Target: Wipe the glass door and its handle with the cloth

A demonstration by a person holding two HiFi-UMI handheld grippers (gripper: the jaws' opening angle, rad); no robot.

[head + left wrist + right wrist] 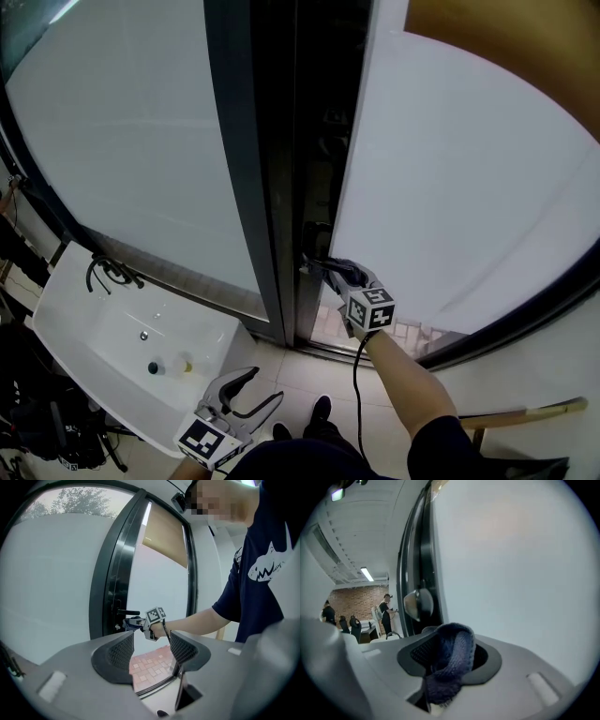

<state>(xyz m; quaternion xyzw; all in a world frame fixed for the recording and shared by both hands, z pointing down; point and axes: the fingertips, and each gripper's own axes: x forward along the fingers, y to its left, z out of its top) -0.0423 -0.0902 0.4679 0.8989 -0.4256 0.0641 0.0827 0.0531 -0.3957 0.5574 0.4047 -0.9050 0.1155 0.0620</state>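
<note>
The right tool [323, 270] clamped the cloth [451, 660] just below the handle [127, 612] — a level lever at the edge of the glass door [469, 178]; the left tool [248, 392] hung well away — jaws apart, empty.

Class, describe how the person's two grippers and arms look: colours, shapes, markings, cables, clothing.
The left gripper and right gripper have grey bodies with dark, mesh-textured pads. Each carries a white cube with black square markers. A black cable trails from the right one. The person wears a navy short-sleeved shirt with a white shark print.
</note>
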